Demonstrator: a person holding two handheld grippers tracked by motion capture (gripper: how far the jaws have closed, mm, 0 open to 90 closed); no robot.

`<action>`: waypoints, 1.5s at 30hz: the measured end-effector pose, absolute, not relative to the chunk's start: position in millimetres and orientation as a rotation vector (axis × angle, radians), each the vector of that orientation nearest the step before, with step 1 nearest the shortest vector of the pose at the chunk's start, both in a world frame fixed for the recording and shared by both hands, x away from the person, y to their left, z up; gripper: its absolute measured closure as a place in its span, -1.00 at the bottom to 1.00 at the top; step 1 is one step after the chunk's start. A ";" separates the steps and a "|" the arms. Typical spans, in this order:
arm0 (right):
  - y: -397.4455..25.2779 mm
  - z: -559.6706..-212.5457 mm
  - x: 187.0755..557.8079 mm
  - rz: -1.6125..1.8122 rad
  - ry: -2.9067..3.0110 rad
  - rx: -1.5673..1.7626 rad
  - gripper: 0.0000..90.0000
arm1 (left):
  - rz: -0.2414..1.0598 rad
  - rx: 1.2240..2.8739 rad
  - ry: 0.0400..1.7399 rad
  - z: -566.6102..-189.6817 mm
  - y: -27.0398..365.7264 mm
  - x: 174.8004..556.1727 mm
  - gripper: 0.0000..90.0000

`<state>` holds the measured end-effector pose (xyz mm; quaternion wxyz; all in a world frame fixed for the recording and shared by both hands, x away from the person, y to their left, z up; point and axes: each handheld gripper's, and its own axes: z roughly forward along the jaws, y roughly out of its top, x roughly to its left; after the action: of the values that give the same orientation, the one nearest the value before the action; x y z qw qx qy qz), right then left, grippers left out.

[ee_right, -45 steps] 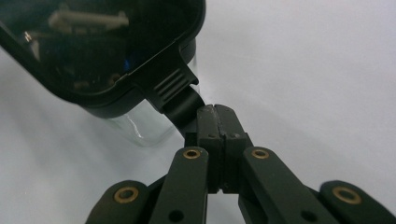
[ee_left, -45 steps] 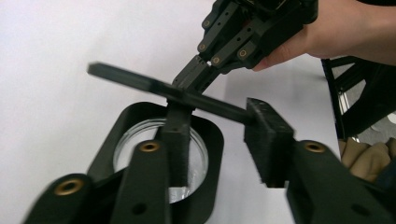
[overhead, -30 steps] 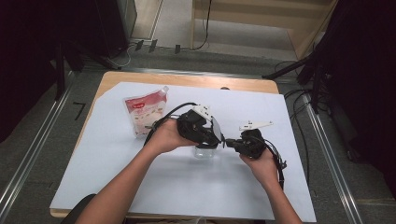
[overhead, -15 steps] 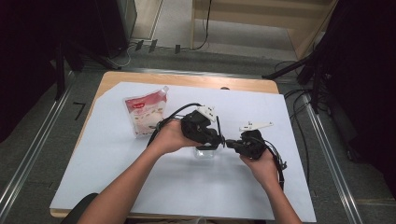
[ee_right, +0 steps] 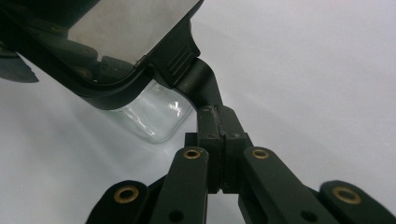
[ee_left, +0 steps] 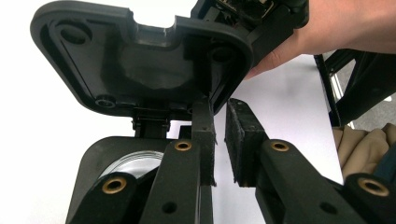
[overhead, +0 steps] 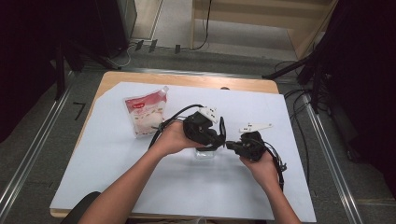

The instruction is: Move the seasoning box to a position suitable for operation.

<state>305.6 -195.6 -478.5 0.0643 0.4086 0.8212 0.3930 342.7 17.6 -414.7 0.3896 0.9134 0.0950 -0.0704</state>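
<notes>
A small clear container stands on the white sheet at the middle of the table. Its black hinged lid is swung up, and its underside faces the left gripper view. My right gripper is shut on a black tab that sticks out from the lid's edge. My left gripper is at the lid from the other side. Its jaws stand a narrow gap apart just under the lid's rim, with nothing between them. The container's round mouth shows below the lid.
A red and white pouch lies flat on the sheet to the left of my left hand. Cables trail from both grippers across the sheet. The wooden table edge runs along the far side.
My left gripper has shifted a little to the right, closer to the right gripper. The right hand has hardly moved.
</notes>
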 end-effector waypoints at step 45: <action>-156.1 -468.4 251.7 1.284 2.569 1.038 1.00 | -0.118 2.269 0.480 -402.1 95.6 342.6 0.11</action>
<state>251.7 -156.1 -468.4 0.0436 0.3396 0.8404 0.4200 342.6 95.6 -402.1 0.3983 0.8963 0.1895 -0.0467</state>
